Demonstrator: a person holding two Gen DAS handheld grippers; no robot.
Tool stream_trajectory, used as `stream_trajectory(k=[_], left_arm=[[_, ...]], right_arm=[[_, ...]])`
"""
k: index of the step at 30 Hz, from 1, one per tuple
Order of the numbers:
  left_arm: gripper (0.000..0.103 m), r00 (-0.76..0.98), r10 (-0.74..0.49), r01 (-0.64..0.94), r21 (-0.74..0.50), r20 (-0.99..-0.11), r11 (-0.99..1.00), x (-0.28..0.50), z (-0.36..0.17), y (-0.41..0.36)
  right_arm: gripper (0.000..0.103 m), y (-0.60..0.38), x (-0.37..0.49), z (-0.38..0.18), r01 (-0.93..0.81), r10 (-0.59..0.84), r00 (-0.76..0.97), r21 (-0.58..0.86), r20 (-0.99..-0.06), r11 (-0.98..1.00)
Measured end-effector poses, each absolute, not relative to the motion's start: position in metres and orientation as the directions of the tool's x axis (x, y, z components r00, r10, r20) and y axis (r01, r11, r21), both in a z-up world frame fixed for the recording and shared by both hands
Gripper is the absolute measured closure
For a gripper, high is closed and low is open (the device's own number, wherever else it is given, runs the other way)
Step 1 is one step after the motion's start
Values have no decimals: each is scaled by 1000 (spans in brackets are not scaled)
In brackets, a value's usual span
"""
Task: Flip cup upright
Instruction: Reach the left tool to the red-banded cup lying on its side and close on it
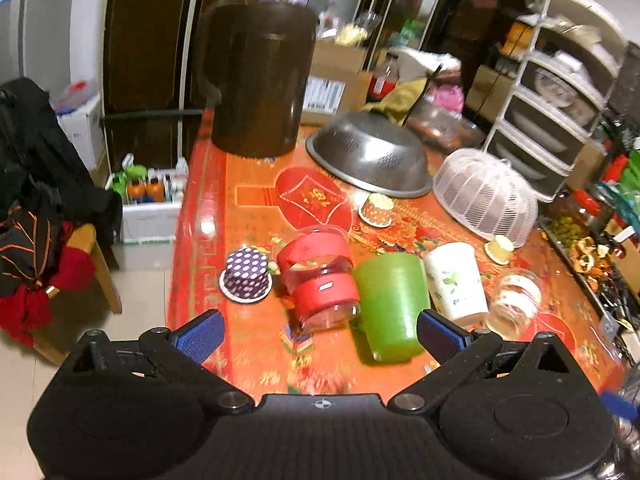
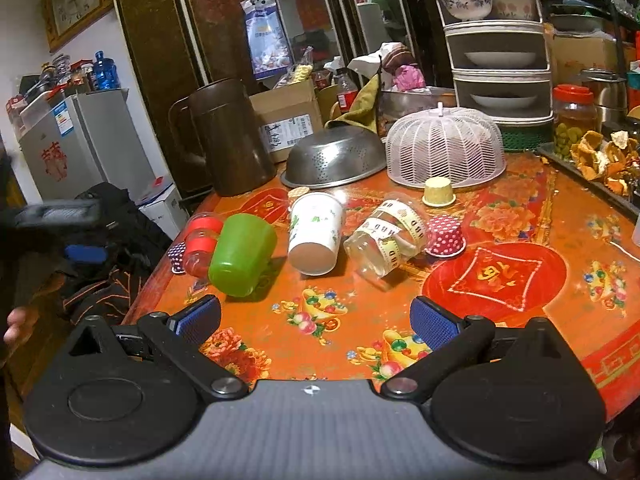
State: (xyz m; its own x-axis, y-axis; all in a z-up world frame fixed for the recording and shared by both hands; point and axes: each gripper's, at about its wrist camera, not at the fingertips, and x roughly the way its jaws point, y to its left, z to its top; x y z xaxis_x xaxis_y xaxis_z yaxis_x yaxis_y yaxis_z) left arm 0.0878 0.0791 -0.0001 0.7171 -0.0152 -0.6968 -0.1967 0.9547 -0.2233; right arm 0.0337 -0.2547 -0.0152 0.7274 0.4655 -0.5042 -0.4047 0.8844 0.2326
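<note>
Two grippers wide open, gripping nothing, above red table [image 2: 520, 216].
Left gripper [image 1: 320, 332] just before green cup [image 1: 390, 304] (on its side, beside white cup [image 1: 454, 284]); right gripper [image 2: 316, 320] well back.

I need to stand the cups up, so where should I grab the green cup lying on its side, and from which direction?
Grip the green cup across its mid-body, coming from above with the open left gripper, which is nearest. It lies on its side, base toward the camera, with the red-banded clear cup and white cup close on either side, so fingers have little room to slip in.
</note>
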Motion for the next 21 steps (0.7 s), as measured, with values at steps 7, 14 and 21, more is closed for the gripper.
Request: stream_trajectory(k=[7, 14, 21], left_arm=[[16, 629, -51, -268, -278, -776, 923, 152, -34, 87], [17, 595, -39, -289, -259, -803, 921, 172, -45, 81], [31, 576, -30, -310, -252, -817, 917, 181, -56, 81]], right_arm=[[1, -269, 32, -18, -397, 470, 728, 252, -499, 882], [1, -287, 34, -21, -367, 456, 738, 272, -498, 890], [1, -292, 36, -25, -366, 461, 732, 280, -502, 887]])
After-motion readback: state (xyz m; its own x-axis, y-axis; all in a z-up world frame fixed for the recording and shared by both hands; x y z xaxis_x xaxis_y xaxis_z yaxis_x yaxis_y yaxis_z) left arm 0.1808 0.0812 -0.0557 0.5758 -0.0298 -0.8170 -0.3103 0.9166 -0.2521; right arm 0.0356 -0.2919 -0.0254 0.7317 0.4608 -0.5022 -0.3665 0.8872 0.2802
